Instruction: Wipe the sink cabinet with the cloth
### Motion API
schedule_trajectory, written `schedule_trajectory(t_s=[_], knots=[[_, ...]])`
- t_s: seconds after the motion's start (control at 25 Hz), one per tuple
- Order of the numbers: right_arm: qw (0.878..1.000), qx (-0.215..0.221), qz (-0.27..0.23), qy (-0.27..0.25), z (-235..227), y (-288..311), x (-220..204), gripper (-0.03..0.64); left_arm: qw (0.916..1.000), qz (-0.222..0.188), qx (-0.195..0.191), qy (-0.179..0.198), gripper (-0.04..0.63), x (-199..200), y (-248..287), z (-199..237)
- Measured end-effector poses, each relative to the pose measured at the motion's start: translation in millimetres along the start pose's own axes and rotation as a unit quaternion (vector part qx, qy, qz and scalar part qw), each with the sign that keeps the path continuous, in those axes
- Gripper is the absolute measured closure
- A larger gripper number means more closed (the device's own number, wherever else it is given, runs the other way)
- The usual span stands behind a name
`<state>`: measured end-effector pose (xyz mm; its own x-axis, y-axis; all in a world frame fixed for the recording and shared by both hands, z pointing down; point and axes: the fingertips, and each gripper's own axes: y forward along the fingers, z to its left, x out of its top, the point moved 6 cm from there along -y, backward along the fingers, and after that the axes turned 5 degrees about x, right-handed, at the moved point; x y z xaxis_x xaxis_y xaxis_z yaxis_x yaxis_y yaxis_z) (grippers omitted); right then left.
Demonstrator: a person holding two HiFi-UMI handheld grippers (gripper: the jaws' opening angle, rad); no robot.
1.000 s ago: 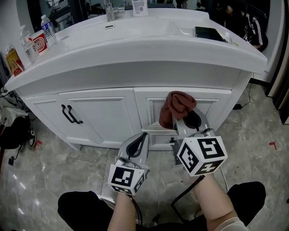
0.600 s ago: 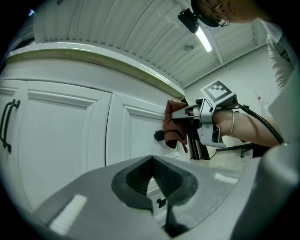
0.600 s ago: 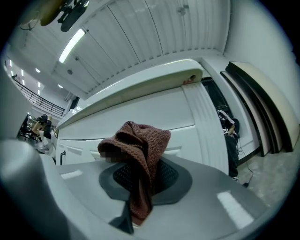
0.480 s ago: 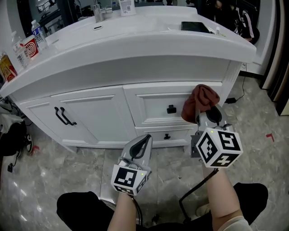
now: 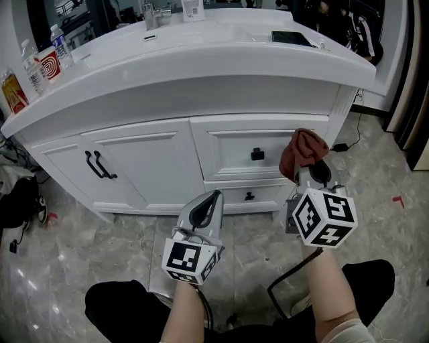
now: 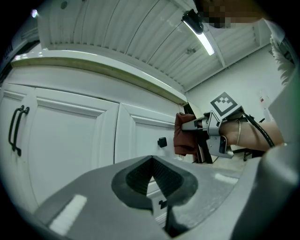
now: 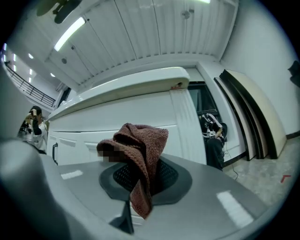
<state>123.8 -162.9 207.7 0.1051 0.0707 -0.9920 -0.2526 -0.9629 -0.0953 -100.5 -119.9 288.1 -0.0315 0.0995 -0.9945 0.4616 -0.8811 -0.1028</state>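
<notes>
The white sink cabinet (image 5: 161,161) stands in front of me, with doors at the left and drawers at the right. My right gripper (image 5: 310,171) is shut on a bunched reddish-brown cloth (image 5: 303,151), held up close to the right end of the upper drawer (image 5: 234,149); whether the cloth touches the drawer I cannot tell. In the right gripper view the cloth (image 7: 138,149) sticks up between the jaws. My left gripper (image 5: 209,209) hangs lower, in front of the lower drawer, shut with nothing in it. The left gripper view shows the cloth (image 6: 183,136) beside a black drawer knob (image 6: 162,142).
On the countertop (image 5: 201,57) stand bottles and a red-patterned cup (image 5: 51,63) at the left, a faucet (image 5: 149,12) at the back and a dark flat object (image 5: 291,38) at the right. Black door handles (image 5: 98,165) sit at the left. The floor is grey marble tile (image 5: 60,261).
My right gripper carried the cloth from the middle of the cabinet front to the right, across the upper drawer. The left gripper stayed low and barely moved.
</notes>
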Motion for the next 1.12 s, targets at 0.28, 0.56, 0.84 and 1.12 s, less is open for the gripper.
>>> schedule_trajectory(t_s=[0.28, 0.56, 0.84, 1.12], knots=[[0.992, 0.124, 0.024, 0.002, 103.8, 19.6, -33.9, 0.538, 0.9979, 0.001, 0.011, 0.064, 0.595, 6.1, -14.8, 4.7], [0.985, 0.161, 0.057, -0.005, 148.8, 55.2, -67.7, 0.538, 0.998, 0.0, 0.034, 0.053, 0.595, 3.8, -31.6, 25.3], [0.992, 0.108, 0.064, 0.006, 127.6, 55.8, -73.5, 0.537, 0.9996, 0.002, 0.023, 0.019, 0.595, -5.5, -38.2, 28.0], [0.995, 0.072, 0.065, 0.0, 91.3, 36.7, -67.1, 0.538, 0.9996, 0.002, 0.001, 0.029, 0.595, 7.4, -30.5, 5.6]])
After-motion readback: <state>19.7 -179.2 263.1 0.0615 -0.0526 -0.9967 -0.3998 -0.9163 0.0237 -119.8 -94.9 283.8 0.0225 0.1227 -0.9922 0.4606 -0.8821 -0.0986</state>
